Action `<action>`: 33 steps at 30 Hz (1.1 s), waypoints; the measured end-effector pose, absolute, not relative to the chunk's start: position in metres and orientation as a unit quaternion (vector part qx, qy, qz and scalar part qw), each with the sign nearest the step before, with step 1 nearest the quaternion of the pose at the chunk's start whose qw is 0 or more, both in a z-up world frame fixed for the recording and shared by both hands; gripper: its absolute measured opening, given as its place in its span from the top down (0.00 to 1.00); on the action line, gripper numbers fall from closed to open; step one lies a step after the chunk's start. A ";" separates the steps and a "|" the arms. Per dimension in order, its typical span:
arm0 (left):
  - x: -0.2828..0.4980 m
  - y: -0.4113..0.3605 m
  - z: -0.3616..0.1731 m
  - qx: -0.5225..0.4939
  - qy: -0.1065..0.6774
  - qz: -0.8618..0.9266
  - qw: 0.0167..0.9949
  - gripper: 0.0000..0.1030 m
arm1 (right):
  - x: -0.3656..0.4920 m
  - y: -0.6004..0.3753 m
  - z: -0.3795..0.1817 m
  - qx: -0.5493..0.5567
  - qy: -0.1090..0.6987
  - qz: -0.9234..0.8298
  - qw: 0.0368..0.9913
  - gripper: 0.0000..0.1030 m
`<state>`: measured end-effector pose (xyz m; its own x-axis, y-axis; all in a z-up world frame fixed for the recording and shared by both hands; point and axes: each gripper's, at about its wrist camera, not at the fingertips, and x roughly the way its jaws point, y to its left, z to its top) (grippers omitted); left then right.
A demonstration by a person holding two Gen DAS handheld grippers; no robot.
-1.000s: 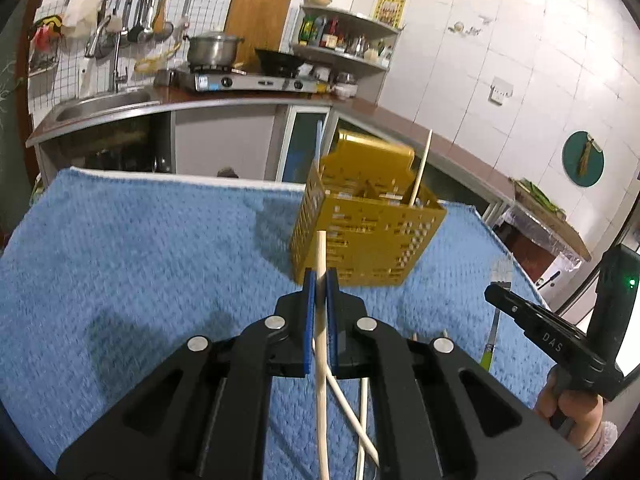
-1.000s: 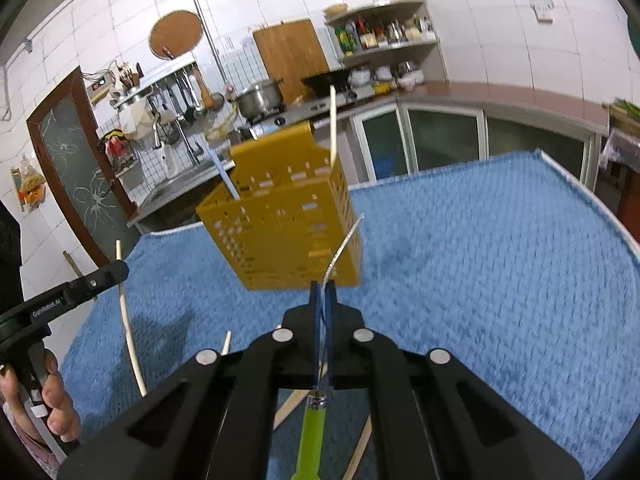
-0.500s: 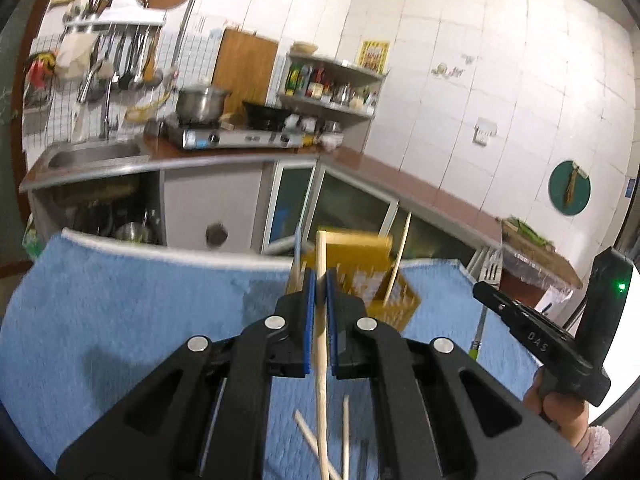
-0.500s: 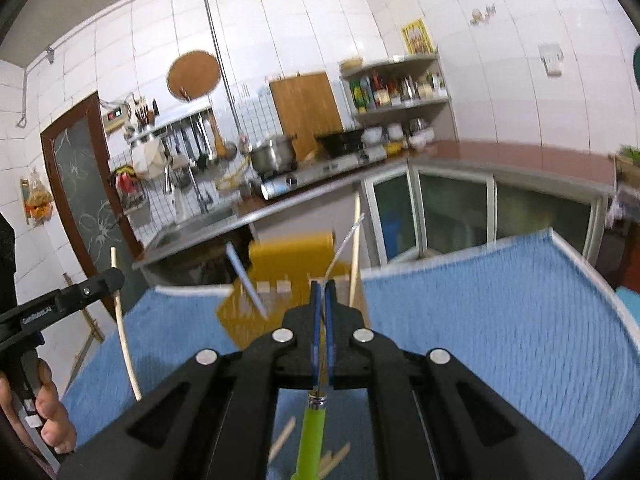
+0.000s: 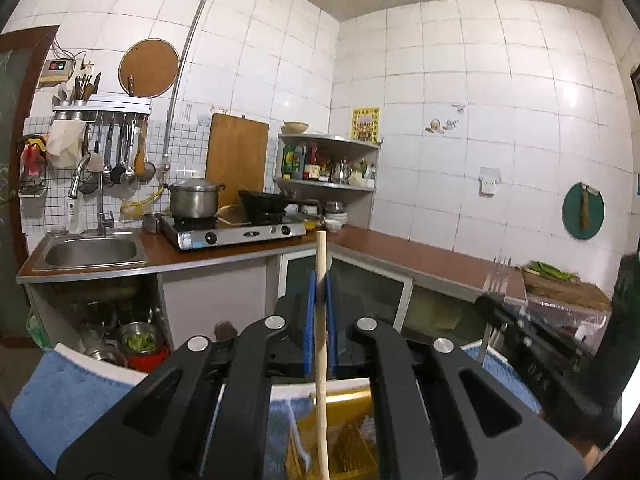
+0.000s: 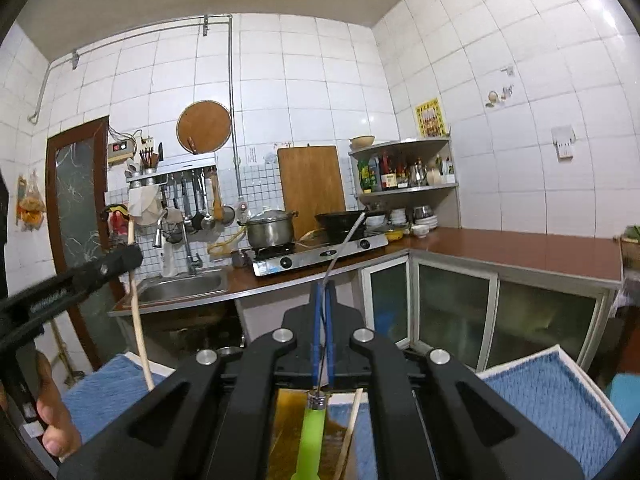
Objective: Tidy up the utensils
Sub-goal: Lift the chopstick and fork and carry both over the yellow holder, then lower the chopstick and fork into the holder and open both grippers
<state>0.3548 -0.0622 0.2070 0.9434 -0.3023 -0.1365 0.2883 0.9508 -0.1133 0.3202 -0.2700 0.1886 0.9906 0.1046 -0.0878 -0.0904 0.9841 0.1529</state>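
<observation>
Now, left wrist view: my left tool (image 5: 319,300) clamped on wooden chopstick (image 5: 321,344), stick upright, yellow basket (image 5: 347,436) directly below, near edge of frame. Chopstick likely light, stiff, smooth; mid-shaft hold seems right.

Right wrist view: my right tool (image 6: 323,308) pinched on thin metal neck of green-handled fork (image 6: 314,428), handle hanging over basket (image 6: 286,436). Neck probably slippery, so I'd expect it to swivel.

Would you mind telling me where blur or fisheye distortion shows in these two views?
Left wrist view: wall tiles bow at the edges; the wooden chopstick is sharp. Right wrist view: the other black gripper at left is motion-blurred; the green-handled fork stays crisp.
</observation>
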 end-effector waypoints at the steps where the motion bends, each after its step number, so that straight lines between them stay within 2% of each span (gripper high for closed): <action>1: 0.359 -0.064 0.205 -0.050 0.069 -0.148 0.985 0.96 | 0.325 -0.269 0.185 0.071 0.045 0.047 0.995 0.98; 8: 0.383 -0.078 0.171 -0.027 0.054 -0.131 0.990 0.96 | 0.347 -0.265 0.152 0.062 0.054 0.049 0.995 0.98; 20: 0.388 -0.068 0.099 -0.023 0.144 -0.135 0.980 0.96 | 0.346 -0.258 0.088 0.055 0.104 0.064 0.991 0.98; 29: 0.385 -0.059 0.080 -0.028 0.189 -0.120 0.974 0.95 | 0.347 -0.257 0.065 0.051 0.152 0.064 0.985 0.96; 32: 0.380 -0.054 0.084 -0.035 0.199 -0.118 0.972 0.87 | 0.345 -0.261 0.067 0.064 0.165 0.072 0.982 0.95; 33: 0.378 -0.052 0.088 -0.039 0.201 -0.117 0.972 0.77 | 0.343 -0.262 0.069 0.066 0.167 0.074 0.981 0.95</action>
